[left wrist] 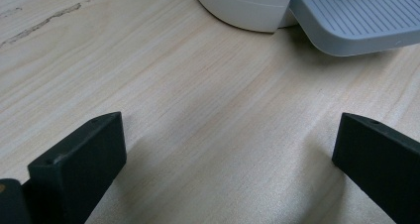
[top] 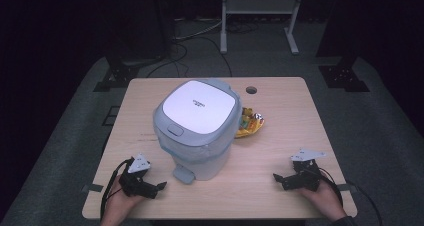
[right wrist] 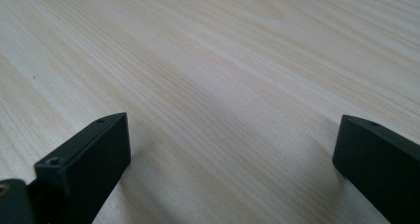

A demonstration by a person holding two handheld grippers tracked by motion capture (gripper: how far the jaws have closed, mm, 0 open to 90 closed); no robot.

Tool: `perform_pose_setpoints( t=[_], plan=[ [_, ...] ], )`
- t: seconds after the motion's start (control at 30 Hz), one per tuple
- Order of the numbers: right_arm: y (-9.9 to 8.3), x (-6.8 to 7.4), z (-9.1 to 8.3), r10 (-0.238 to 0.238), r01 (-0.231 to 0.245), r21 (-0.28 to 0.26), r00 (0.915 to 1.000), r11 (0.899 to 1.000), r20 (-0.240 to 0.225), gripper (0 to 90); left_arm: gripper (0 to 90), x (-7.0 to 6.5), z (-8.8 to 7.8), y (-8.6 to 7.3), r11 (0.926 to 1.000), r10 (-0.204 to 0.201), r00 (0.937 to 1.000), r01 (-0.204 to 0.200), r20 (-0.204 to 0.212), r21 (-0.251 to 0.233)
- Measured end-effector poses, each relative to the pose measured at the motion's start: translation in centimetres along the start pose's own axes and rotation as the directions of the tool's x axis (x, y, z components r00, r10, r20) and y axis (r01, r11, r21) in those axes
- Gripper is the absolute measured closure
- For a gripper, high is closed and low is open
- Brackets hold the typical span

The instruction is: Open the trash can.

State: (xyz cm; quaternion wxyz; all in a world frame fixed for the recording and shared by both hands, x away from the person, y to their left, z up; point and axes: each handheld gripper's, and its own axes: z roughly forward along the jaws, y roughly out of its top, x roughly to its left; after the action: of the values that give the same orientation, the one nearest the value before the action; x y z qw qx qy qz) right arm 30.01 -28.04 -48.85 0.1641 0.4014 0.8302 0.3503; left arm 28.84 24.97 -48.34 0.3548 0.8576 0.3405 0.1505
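Both grippers, left (top: 161, 186) and right (top: 276, 177), rest agape, empty; high view adds bin (top: 197, 126), wrapper (top: 250, 124); left gripper view: pedal (left wrist: 356, 18).

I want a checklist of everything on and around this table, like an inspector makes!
Surface: light wooden table, with a round hole near the far edge.
Job's things: pedal bin, lid shut, foot pedal facing the person.
Clutter: shiny yellow snack wrappers right behind the bin.
Grippers: left gripper and right gripper resting near the front edge, jaws open, holding nothing.
Cables: one trails from each gripper; more lie on the floor behind.
Surroundings: grey carpet, white frame, dark room.
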Motion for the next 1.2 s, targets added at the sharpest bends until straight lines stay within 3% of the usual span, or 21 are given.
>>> perform_pose_setpoints(
  t=[0.17, 0.37, 0.5, 0.57, 0.87, 1.2],
  plan=[
    [0.0, 0.0, 0.0, 0.000, 0.000, 0.000, 1.0000, 1.000, 0.000, 0.4, 0.0, 0.1, 0.0, 0.1, 0.9998, -0.017, 0.9997, 0.018, 0.019, -0.010],
    [0.0, 0.0, 0.0, 0.000, 0.000, 0.000, 1.0000, 1.000, 0.000, 0.4, 4.0, -0.2, -0.6, 0.3, 0.9996, -0.004, 0.9998, 0.004, 0.021, -0.028],
    [0.0, 0.0, 0.0, -0.001, 0.001, 0.000, 1.0000, 1.000, 0.000, 0.4, 6.7, -0.2, -1.0, 0.4, 0.9986, -0.034, 0.9992, 0.035, 0.019, -0.041],
    [0.0, 0.0, 0.0, -0.001, 0.001, 0.000, 1.0000, 1.000, 0.000, 0.4, 13.5, -0.3, -1.5, 0.5, 0.9969, -0.034, 0.9991, 0.035, 0.027, -0.070],
    [0.0, 0.0, 0.0, 0.000, 0.000, 0.000, 1.0000, 1.000, 0.000, 0.4, 26.3, -0.5, -3.1, 1.2, 0.9915, -0.034, 0.9978, 0.041, 0.057, -0.123],
    [0.0, 0.0, 0.0, 0.000, 0.000, 0.000, 1.0000, 1.000, 0.000, 0.4, 43.3, -0.6, -4.5, 2.0, 0.9874, -0.029, 0.9968, 0.040, 0.075, -0.153]
  ],
)
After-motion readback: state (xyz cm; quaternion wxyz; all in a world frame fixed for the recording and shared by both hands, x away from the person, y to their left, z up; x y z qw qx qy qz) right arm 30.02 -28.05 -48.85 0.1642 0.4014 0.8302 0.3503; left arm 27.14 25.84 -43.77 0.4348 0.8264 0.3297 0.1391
